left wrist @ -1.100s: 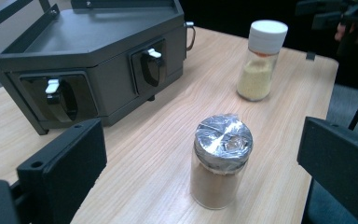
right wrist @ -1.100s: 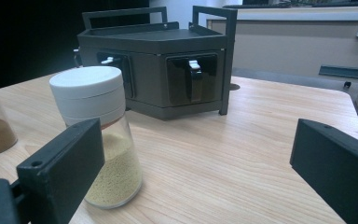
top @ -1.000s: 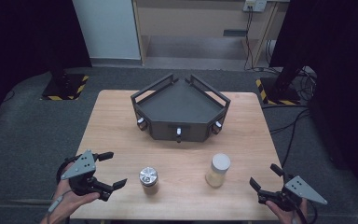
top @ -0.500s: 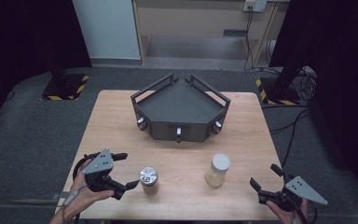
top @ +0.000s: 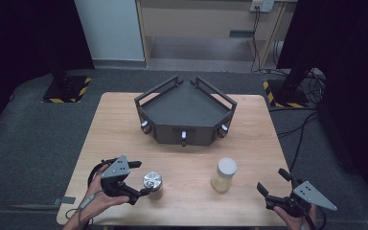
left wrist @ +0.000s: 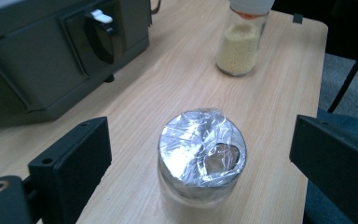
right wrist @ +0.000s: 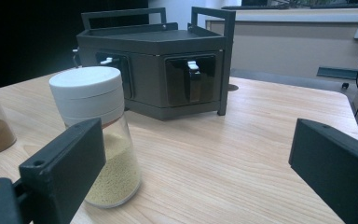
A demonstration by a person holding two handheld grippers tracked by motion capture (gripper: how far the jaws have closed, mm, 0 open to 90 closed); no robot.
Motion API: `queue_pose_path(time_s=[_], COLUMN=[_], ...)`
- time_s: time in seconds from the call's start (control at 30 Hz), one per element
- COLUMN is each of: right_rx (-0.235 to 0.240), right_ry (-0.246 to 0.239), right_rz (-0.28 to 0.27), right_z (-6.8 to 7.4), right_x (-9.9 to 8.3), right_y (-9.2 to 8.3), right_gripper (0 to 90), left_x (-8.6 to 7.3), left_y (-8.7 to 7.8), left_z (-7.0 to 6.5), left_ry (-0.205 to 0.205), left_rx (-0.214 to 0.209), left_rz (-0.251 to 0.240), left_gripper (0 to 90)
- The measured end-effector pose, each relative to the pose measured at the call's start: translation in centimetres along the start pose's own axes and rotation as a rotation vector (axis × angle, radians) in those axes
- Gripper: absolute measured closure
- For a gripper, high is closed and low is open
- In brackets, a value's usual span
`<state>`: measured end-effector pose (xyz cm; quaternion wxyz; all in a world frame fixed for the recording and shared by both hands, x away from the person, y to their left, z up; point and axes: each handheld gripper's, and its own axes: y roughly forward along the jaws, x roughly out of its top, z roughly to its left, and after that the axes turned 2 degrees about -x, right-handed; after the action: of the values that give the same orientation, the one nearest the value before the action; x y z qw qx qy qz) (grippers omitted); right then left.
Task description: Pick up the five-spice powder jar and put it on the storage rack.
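Observation:
A small glass jar with a silver foil top [top: 152, 183] [left wrist: 200, 161] stands near the table's front left. My left gripper [top: 141, 178] [left wrist: 200, 158] is open, and the jar sits between its jaws with a gap on each side. A second glass jar with a white lid and yellow grains [top: 224, 175] [right wrist: 98, 135] [left wrist: 240, 39] stands to the right of it. My right gripper [top: 274, 185] [right wrist: 200, 163] is open at the front right corner, apart from that jar, which shows just beyond its left jaw.
A dark grey three-sided cabinet [top: 184, 113] [right wrist: 163, 70] [left wrist: 51, 51] with small white-handled drawers stands at the back middle of the wooden table [top: 249, 143]. Black stands with hazard-striped bases [top: 64, 88] and cables [top: 306, 120] lie on the floor beyond.
My left gripper has moved right from the table's front left edge and now has the foil-topped jar between its open jaws. The right gripper has stayed put.

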<state>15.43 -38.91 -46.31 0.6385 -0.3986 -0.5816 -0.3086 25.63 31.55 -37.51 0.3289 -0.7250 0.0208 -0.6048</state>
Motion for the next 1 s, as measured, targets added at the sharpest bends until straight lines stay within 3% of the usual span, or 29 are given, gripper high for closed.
queue_pose_path(time_s=[0.43, 0.7, 0.87, 0.9, 1.0], right_rx=[0.001, 0.001, 0.002, 0.001, 0.001], right_ry=[0.001, 0.0, -0.002, 0.0, 0.001], right_rz=[0.0, 0.003, 0.005, 0.006, 0.006], right_z=[0.0, 0.0, 0.0, 0.0, -0.1], right_x=[0.0, 0.0, 0.0, 0.0, 0.0], right_y=[0.0, 0.0, 0.0, 0.0, 0.0], right_gripper=[4.3, 4.3, 4.4, 4.4, 4.4], left_x=[-0.3, -0.3, -0.4, -0.5, -0.7], left_y=[2.7, 3.7, 4.1, 4.2, 4.2], left_z=[0.5, 0.4, 0.5, 0.1, 0.0], left_ry=[-0.006, 0.015, 0.03, 0.039, 0.038], left_rx=[-0.024, -0.022, -0.024, -0.004, 0.003], left_rz=[0.036, 0.062, 0.07, 0.066, 0.059], left_gripper=[7.9, 14.1, 23.5, 33.1, 33.3])
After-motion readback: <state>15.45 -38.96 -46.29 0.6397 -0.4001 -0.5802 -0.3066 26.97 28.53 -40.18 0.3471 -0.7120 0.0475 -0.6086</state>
